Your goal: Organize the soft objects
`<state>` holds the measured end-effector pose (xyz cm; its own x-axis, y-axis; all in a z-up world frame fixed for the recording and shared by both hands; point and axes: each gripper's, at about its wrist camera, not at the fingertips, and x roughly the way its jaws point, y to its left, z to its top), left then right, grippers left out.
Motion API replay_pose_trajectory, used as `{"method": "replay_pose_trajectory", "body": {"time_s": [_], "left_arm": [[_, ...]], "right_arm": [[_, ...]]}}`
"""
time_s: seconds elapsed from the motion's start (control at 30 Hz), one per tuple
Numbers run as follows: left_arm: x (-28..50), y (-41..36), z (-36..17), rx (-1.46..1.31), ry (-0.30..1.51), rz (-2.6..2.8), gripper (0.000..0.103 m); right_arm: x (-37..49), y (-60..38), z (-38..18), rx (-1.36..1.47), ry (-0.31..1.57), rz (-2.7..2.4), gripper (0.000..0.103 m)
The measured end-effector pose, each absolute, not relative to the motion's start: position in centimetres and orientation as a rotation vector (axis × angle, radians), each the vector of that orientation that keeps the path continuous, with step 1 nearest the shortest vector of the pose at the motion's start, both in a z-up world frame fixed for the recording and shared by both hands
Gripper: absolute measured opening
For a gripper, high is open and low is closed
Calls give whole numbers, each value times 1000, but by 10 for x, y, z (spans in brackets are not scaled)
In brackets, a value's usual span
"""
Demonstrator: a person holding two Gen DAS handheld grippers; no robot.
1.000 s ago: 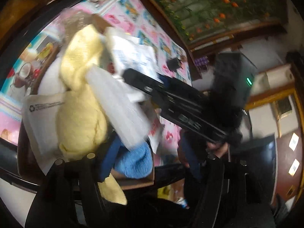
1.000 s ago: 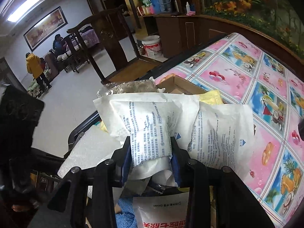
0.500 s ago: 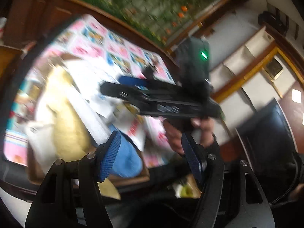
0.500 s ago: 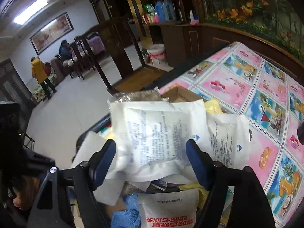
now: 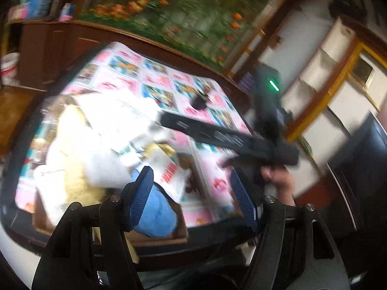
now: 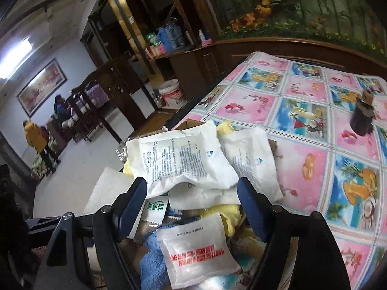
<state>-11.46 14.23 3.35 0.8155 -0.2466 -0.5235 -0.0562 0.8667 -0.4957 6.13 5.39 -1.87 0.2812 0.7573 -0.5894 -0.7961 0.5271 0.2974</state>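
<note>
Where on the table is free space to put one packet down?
Free: the patterned tablecloth between the pile of white packets and the small dark jar, and the cloth beyond the jar. Crowded: the cardboard box, heaped with packets and yellow and blue cloths.

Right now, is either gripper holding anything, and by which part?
Nothing is held. The right gripper stands with jaws wide apart above the white printed packet; the left gripper is open and empty too.
</note>
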Motion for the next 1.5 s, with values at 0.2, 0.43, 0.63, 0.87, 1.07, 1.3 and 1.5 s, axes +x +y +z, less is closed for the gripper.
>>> {"method": "replay_pose_trajectory", "body": {"time_s": [0.2, 0.43, 0.63, 0.87, 1.07, 1.3, 1.5], "left_arm": [[-134, 132, 52, -339, 443, 370, 67], [-123, 114, 24, -305, 594, 508, 67], [-129, 98, 24, -230, 653, 596, 67], [-134, 89, 23, -200, 699, 634, 67], [-138, 95, 20, -221, 716, 630, 67], [-137, 97, 17, -213, 735, 637, 67], [-135, 99, 15, -220, 746, 626, 67]], "right_arm": [[45, 20, -25, -48, 740, 931, 77], [5, 6, -47, -69, 775, 953, 77], [-10, -2, -43, -77, 755, 925, 77], [-16, 4, -51, -98, 789, 909, 77], [-28, 10, -51, -144, 773, 915, 77], [-33, 17, -52, -164, 774, 909, 77], [-34, 19, -52, -172, 773, 906, 77]]}}
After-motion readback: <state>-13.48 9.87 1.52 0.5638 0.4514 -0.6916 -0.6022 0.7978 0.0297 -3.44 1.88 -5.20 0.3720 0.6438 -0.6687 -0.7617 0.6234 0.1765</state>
